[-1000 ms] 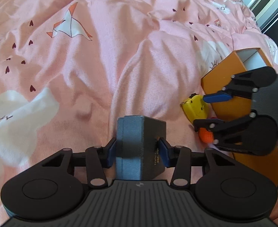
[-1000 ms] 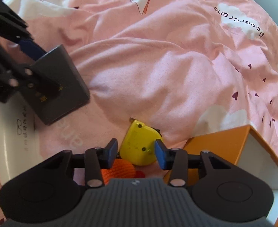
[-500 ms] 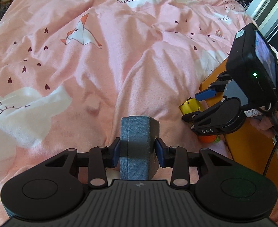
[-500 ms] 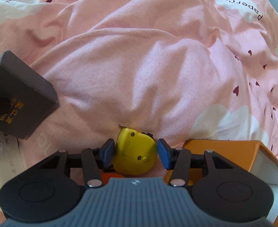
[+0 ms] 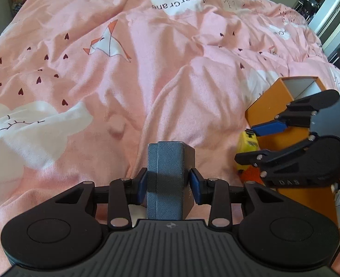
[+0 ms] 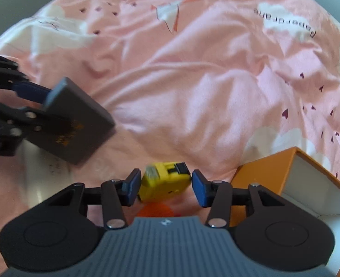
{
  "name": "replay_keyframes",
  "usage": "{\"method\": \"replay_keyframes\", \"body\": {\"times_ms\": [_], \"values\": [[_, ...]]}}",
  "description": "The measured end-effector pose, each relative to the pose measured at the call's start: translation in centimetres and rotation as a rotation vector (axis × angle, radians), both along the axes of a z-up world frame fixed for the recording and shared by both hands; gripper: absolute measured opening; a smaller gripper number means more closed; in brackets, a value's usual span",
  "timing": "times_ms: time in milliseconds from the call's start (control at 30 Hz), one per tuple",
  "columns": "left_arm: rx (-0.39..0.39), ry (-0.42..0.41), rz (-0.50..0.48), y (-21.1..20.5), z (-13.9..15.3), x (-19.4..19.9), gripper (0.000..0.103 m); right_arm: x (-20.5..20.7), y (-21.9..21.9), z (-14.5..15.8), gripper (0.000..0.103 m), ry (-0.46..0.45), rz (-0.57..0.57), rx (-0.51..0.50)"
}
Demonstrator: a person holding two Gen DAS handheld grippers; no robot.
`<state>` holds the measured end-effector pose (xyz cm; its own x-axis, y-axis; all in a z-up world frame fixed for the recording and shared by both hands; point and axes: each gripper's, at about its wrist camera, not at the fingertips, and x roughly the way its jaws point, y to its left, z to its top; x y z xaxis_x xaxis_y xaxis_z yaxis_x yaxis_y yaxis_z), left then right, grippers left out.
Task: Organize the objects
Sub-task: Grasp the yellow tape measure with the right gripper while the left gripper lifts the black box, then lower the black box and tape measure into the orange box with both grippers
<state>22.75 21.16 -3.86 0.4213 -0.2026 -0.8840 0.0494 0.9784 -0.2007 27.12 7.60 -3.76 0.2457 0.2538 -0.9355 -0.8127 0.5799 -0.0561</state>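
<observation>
Objects mid-sort on the pink bedspread (image 5: 170, 87): my left gripper (image 5: 167, 185) pinches the grey case (image 5: 167, 180), my right gripper (image 6: 165, 185) clamps the yellow tape measure (image 6: 163, 182) beside the orange box (image 6: 262, 170), whose rounded shell could squirt loose.

open bedspread (image 5: 170, 73) ahead, orange box (image 5: 271, 106) blocking right

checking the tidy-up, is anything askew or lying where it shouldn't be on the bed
The orange box lies tipped on its side on the pink duvet, open end showing white inside. An orange object lies loose beside it. Nothing looks spilled or damaged.
</observation>
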Motion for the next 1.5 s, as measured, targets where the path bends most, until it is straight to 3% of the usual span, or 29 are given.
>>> {"method": "replay_keyframes", "body": {"times_ms": [267, 433, 600, 800, 967, 1233, 1333, 1433, 1500], "values": [[-0.039, -0.101, -0.007, -3.0, 4.6, -1.6, 0.043, -1.8, -4.0, 5.7, 0.050, -0.092, -0.028, 0.135], [-0.090, -0.172, -0.056, -6.9, 7.8, -1.9, 0.043, -1.5, -9.4, 9.1, 0.050, -0.151, -0.116, 0.198], [-0.162, -0.167, -0.088, -12.0, 9.0, -0.7, 0.043, -1.3, -15.7, 10.8, 0.050, -0.213, -0.238, 0.198], [-0.185, -0.101, -0.101, -18.2, 7.0, 1.7, 0.043, -0.8, -21.7, 9.7, 0.050, -0.216, -0.357, 0.199], [-0.167, -0.033, -0.052, -21.8, 4.0, 3.7, 0.043, -0.8, -24.2, 8.0, 0.049, -0.210, -0.390, 0.214], [-0.037, 0.047, 0.041, -25.0, -0.2, 6.5, 0.043, 0.5, -26.5, 5.9, 0.050, -0.187, -0.420, 0.252], [0.036, 0.038, 0.044, -26.1, -0.4, 7.0, 0.043, 0.7, -27.0, 5.4, 0.050, -0.179, -0.423, 0.263], [0.006, 0.125, 0.050, -26.6, -0.9, 7.8, 0.043, 1.0, -27.4, 4.9, 0.050, -0.173, -0.427, 0.272], [0.027, 0.168, 0.034, -27.4, -1.4, 8.1, 0.043, 1.1, -27.6, 4.7, 0.050, -0.170, -0.430, 0.277]]}}
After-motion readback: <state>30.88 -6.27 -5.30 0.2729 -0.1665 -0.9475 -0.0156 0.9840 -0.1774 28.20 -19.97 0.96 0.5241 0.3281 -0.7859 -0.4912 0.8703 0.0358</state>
